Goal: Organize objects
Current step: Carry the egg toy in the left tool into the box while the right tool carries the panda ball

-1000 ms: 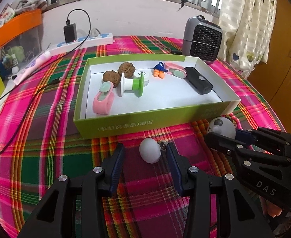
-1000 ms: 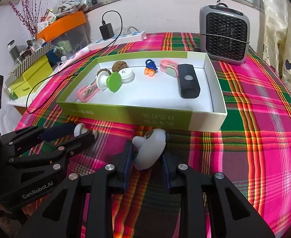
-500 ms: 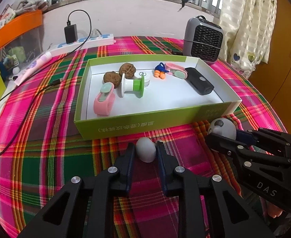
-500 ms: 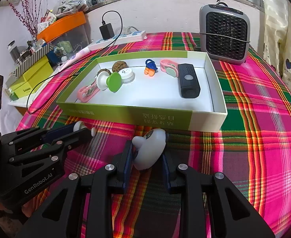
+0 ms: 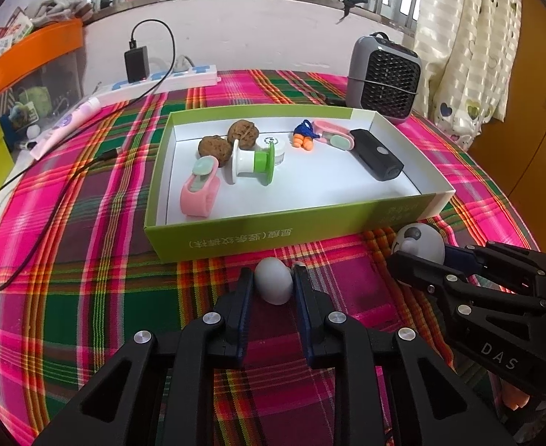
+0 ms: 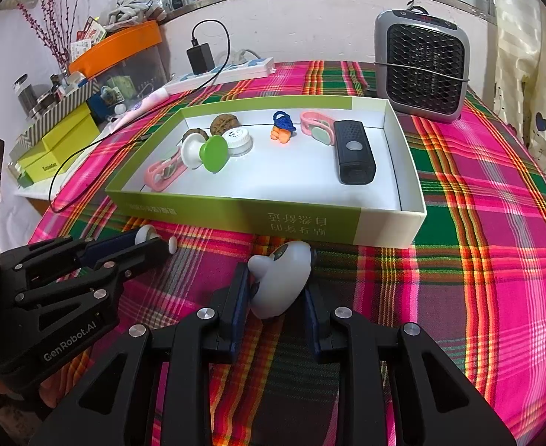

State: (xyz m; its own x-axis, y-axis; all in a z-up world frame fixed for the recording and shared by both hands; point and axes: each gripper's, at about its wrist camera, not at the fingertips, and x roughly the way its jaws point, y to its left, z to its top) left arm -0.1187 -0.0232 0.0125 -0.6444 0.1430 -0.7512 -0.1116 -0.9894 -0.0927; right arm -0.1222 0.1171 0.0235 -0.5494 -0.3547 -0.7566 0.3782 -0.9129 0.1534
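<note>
both grippers are clamped on stuff right now, just in front of the green box (image 5: 310,223) on the plaid worktop (image 5: 87,278). left gripper (image 5: 273,278) just finished closing its jaws, pinching a small white egg-shaped thing (image 5: 273,284). right gripper (image 6: 278,282) has its jaws narrow around a white panda-looking toy (image 6: 282,286). box already has walnuts, pink bands, a black gadget.
</note>
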